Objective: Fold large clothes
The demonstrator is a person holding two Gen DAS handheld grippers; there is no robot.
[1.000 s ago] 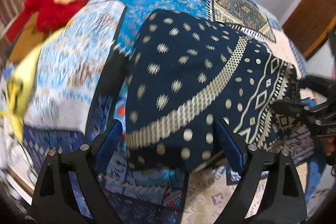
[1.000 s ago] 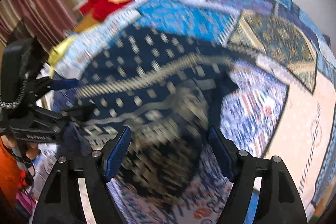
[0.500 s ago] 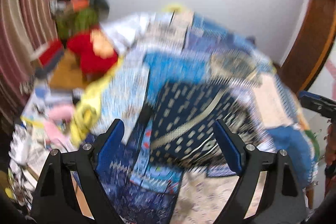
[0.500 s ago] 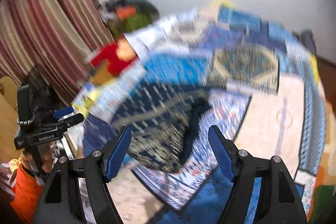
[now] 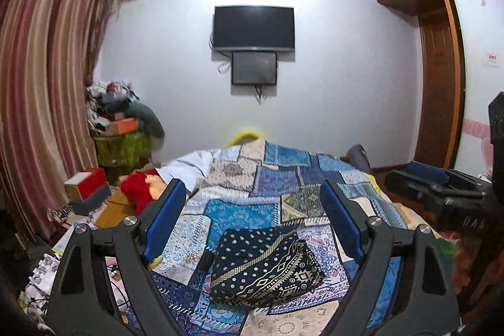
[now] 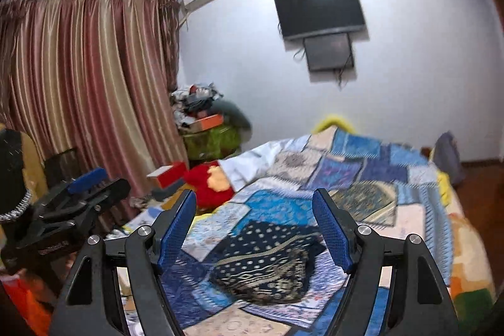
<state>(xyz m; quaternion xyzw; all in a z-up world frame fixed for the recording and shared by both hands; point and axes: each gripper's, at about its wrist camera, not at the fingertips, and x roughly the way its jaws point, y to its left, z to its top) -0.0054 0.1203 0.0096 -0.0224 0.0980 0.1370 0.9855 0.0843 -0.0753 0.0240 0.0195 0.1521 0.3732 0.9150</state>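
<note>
The dark patterned garment (image 5: 264, 266) lies folded into a compact bundle on the patchwork bedspread (image 5: 239, 210), ahead of and below both claws, touching neither. A second ago it filled both views from close above; now it sits small and low in them, and the far wall with its television (image 5: 254, 28) has come into sight. Both claws have lifted up and away from it and tipped toward level.

The left claw (image 5: 252, 216) holds nothing, and its jaws are opening a little wider with only air between them. The right claw (image 6: 253, 229) stands open and empty too, its gap unchanged. Each shows at the edge of the other's view, the right claw (image 5: 441, 188) off to the left claw's right side.

Beyond the bundle, to the claws' left, a red plush toy (image 6: 209, 181) lies by the curtain (image 6: 88, 96).

With the bundle left neat and both claws free, this garment looks finished; fetching the next piece probably follows.
</note>
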